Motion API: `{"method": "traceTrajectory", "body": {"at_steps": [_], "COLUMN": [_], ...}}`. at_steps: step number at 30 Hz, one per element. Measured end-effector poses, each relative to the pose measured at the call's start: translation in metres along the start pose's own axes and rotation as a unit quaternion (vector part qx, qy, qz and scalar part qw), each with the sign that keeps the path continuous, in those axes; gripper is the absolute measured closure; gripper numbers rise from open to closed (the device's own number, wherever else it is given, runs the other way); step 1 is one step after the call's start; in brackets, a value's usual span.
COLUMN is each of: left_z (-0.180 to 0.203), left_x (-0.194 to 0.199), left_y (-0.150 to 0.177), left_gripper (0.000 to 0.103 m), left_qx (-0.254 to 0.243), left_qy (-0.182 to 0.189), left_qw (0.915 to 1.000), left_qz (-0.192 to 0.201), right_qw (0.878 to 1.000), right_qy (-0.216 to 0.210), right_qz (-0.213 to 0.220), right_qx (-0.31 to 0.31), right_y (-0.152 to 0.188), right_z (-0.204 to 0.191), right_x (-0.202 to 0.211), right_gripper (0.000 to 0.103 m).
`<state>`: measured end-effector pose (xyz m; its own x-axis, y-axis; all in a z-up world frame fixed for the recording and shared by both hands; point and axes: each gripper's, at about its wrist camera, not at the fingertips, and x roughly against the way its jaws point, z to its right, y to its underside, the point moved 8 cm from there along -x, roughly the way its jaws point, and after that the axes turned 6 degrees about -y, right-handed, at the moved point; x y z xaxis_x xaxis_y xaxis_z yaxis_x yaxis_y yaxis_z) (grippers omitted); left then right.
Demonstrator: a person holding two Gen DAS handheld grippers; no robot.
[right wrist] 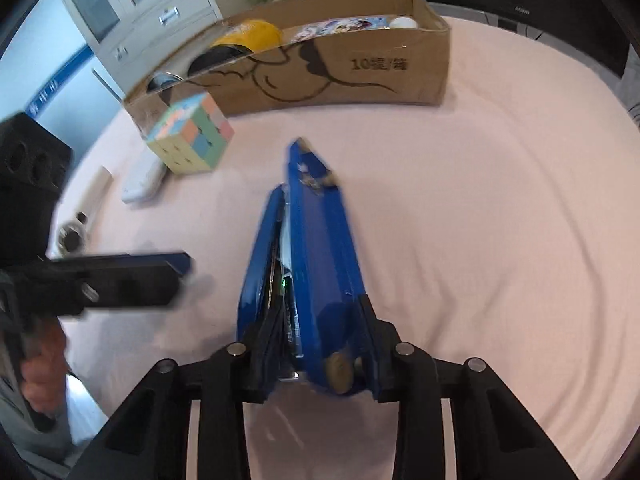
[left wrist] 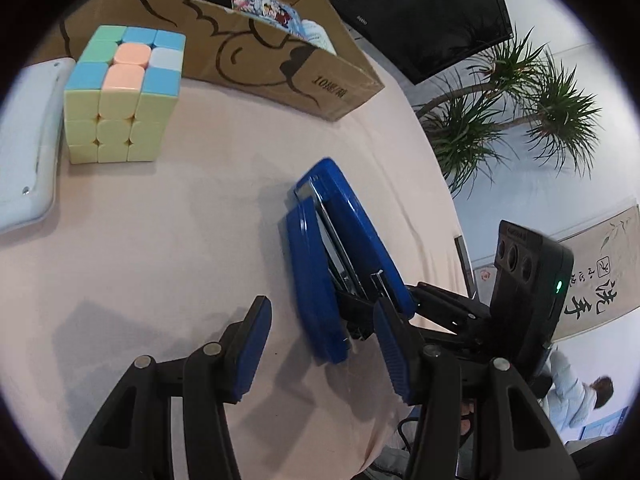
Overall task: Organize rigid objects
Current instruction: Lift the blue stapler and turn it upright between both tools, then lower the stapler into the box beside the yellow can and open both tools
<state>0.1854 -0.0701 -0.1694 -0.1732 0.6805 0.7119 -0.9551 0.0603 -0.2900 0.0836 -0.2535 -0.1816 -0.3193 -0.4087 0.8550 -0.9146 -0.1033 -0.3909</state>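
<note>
A blue stapler (right wrist: 308, 256) is clamped on its side between the fingers of my right gripper (right wrist: 316, 344), just above the pink tablecloth. It also shows in the left wrist view (left wrist: 332, 256), with the right gripper (left wrist: 400, 308) behind it. My left gripper (left wrist: 320, 352) is open and empty, its right finger beside the stapler's rear end; it appears blurred in the right wrist view (right wrist: 176, 268). A pastel puzzle cube (left wrist: 124, 96) (right wrist: 192, 136) stands in front of a cardboard box (left wrist: 256, 60) (right wrist: 360, 68).
The box holds a yellow-lidded black jar (right wrist: 244, 40), a picture card (right wrist: 340, 26) and a white object (right wrist: 402, 22). A white flat device (left wrist: 28, 140) lies left of the cube. A black monitor (left wrist: 420, 12) and a plant (left wrist: 512, 92) stand beyond the table edge.
</note>
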Motion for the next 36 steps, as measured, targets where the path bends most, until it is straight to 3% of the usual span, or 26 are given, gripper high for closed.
{"method": "traceTrajectory", "body": {"at_steps": [3, 4, 6, 8, 10, 11, 13, 14, 16, 20, 23, 27, 29, 30, 31, 34, 36], "left_z": [0.003, 0.004, 0.007, 0.012, 0.021, 0.023, 0.028, 0.029, 0.031, 0.029, 0.029, 0.028, 0.03, 0.03, 0.029, 0.024, 0.02], "left_x": [0.001, 0.001, 0.001, -0.001, -0.003, -0.003, -0.006, -0.006, -0.004, -0.005, -0.011, -0.027, -0.035, -0.041, -0.044, -0.05, -0.053], "left_y": [-0.005, -0.007, -0.013, -0.017, -0.022, -0.023, -0.025, -0.027, -0.027, -0.027, -0.027, -0.029, -0.027, -0.025, -0.025, -0.025, -0.023], "left_gripper": [0.051, 0.051, 0.051, 0.049, 0.041, 0.041, 0.041, 0.041, 0.04, 0.041, 0.041, 0.041, 0.041, 0.041, 0.041, 0.041, 0.04], "left_qx": [-0.001, -0.001, -0.005, -0.005, -0.002, -0.004, -0.011, -0.011, -0.005, 0.0, 0.01, 0.024, 0.021, 0.019, 0.021, 0.034, 0.043], "left_qy": [0.0, -0.001, -0.004, -0.003, 0.014, 0.014, -0.004, -0.011, -0.009, -0.023, -0.013, 0.003, 0.011, 0.015, 0.016, 0.031, 0.039], "left_qw": [1.0, 1.0, 1.0, 1.0, 0.9998, 0.9998, 0.9998, 0.9997, 0.9996, 0.9992, 0.9995, 0.9996, 0.9997, 0.9996, 0.9995, 0.9985, 0.9976], "left_qz": [0.001, 0.002, 0.005, 0.008, 0.012, 0.013, 0.018, 0.02, 0.025, 0.032, 0.028, 0.013, -0.002, -0.014, -0.02, -0.03, -0.037], "right_qw": [0.993, 0.981, 0.961, 0.932, 0.91, 0.909, 0.912, 0.921, 0.938, 0.973, 0.988, 0.996, 0.998, 0.999, 0.999, 0.996, 0.997], "right_qy": [-0.09, -0.141, -0.197, -0.254, -0.285, -0.281, -0.262, -0.235, -0.179, -0.067, -0.04, -0.045, -0.016, 0.001, 0.021, 0.081, 0.069], "right_qz": [0.004, 0.005, 0.009, 0.014, 0.02, 0.021, 0.033, 0.043, 0.063, 0.093, 0.08, 0.063, 0.048, 0.042, 0.034, 0.03, 0.03], "right_qx": [-0.082, -0.132, -0.192, -0.259, -0.302, -0.307, -0.315, -0.308, -0.29, -0.198, -0.122, -0.032, -0.022, -0.024, -0.027, -0.008, -0.018], "right_y": [-0.002, -0.003, -0.004, -0.002, -0.001, 0.0, 0.003, 0.004, 0.006, 0.012, 0.015, 0.014, 0.015, 0.016, 0.016, 0.017, 0.021], "right_z": [0.004, 0.011, 0.022, 0.037, 0.055, 0.059, 0.074, 0.083, 0.1, 0.108, 0.081, 0.034, 0.026, 0.025, 0.025, 0.024, 0.02], "right_x": [-0.001, -0.001, -0.003, -0.002, 0.001, 0.001, 0.011, 0.021, 0.042, 0.08, 0.085, 0.08, 0.067, 0.06, 0.052, 0.042, 0.042], "right_gripper": [0.072, 0.072, 0.072, 0.072, 0.065, 0.058, 0.05, 0.047, 0.028, 0.025, 0.025, 0.026, 0.027, 0.032, 0.045, 0.047, 0.047]}}
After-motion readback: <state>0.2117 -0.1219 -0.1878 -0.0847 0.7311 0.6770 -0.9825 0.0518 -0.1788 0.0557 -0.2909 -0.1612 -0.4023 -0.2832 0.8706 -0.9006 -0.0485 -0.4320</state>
